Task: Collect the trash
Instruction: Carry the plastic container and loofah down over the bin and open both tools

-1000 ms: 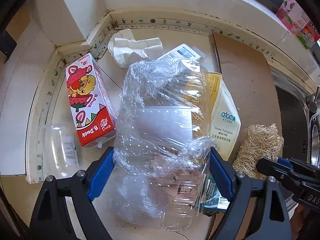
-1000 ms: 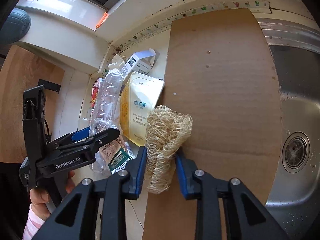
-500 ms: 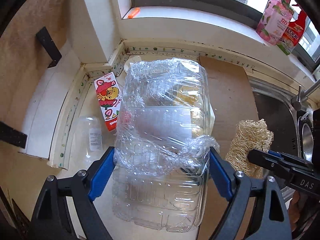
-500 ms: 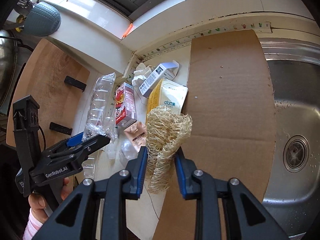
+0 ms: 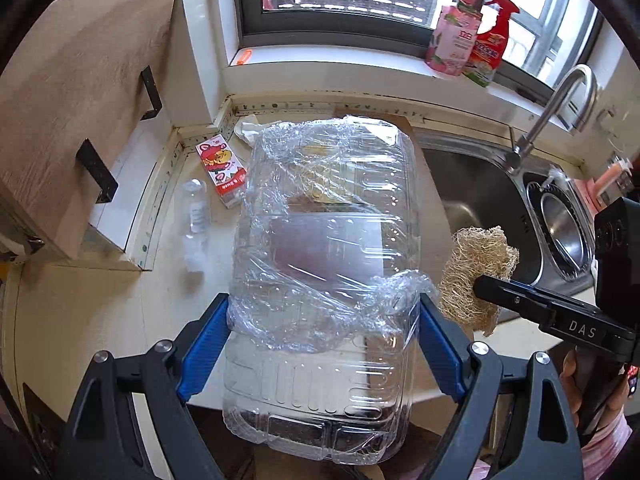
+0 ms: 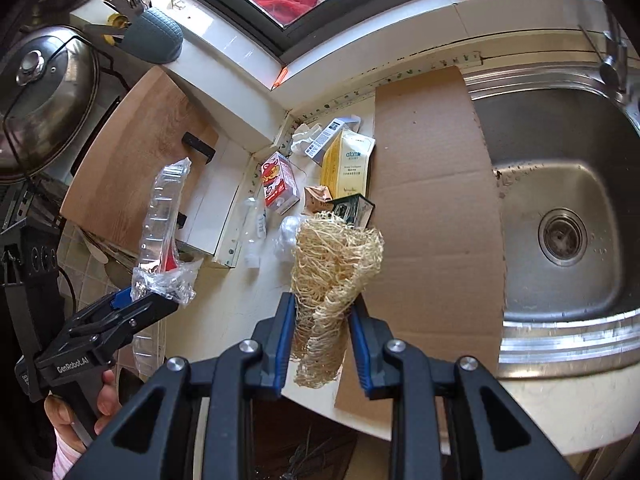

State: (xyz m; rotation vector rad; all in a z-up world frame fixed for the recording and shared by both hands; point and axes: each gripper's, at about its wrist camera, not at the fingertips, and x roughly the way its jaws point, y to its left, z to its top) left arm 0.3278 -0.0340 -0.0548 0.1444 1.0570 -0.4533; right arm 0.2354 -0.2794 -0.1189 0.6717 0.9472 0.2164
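My left gripper [image 5: 323, 312] is shut on a clear plastic clamshell container [image 5: 324, 248] wrapped in crinkled film, held up above the counter; it fills the middle of the left wrist view and appears edge-on as the clamshell container [image 6: 162, 216] in the right wrist view. My right gripper [image 6: 322, 312] is shut on a tan loofah scrubber [image 6: 334, 264], also lifted off the counter; the same loofah scrubber [image 5: 476, 272] shows at right in the left wrist view. On the counter lie a red milk carton [image 6: 280, 184], a yellow pouch [image 6: 348, 166], a small clear bottle [image 6: 254, 232] and crumpled wrappers.
A brown cardboard sheet [image 6: 432, 200] covers the counter beside the steel sink [image 6: 560, 216]. A faucet [image 5: 560, 108] stands behind the sink. A wooden board [image 5: 80, 100] leans at left. Spray bottles [image 5: 472, 40] sit on the windowsill. A pot lid [image 6: 44, 92] is at far left.
Both grippers have risen and pulled back from the counter with their loads: the clamshell and the loofah are now well above the remaining trash, and the window and faucet have come into view.
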